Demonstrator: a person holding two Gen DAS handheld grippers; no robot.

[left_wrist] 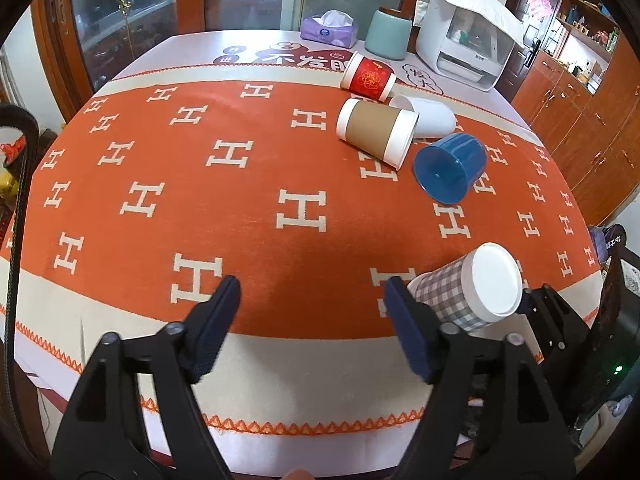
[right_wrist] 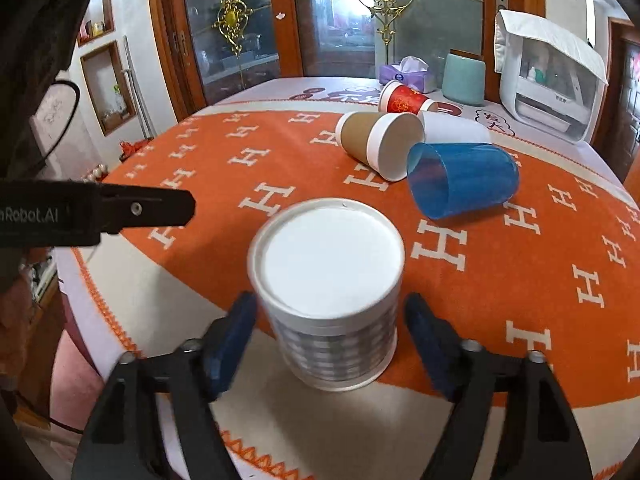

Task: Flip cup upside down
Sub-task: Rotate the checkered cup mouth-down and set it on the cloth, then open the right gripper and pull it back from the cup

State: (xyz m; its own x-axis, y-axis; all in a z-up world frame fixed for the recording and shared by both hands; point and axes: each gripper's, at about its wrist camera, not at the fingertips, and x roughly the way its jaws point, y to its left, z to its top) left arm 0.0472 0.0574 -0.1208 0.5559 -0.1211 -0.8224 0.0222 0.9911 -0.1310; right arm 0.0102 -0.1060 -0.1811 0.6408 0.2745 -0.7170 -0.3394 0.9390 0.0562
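Note:
A grey-checked paper cup (right_wrist: 332, 312) stands upside down near the table's front edge, white base up, between the fingers of my right gripper (right_wrist: 332, 324). The jaws are open and stand a little apart from its sides. The same cup (left_wrist: 468, 292) shows in the left wrist view at the lower right. My left gripper (left_wrist: 312, 304) is open and empty over the orange cloth, left of that cup. Its side (right_wrist: 120, 212) shows in the right wrist view.
A brown-sleeved cup (left_wrist: 376, 132), a blue plastic cup (left_wrist: 450, 168), a white cup (left_wrist: 430, 116) and a red cup (left_wrist: 368, 76) lie on their sides at the far right. A tissue box (left_wrist: 328, 30), a teal canister (left_wrist: 388, 34) and a white appliance (left_wrist: 468, 40) stand at the back.

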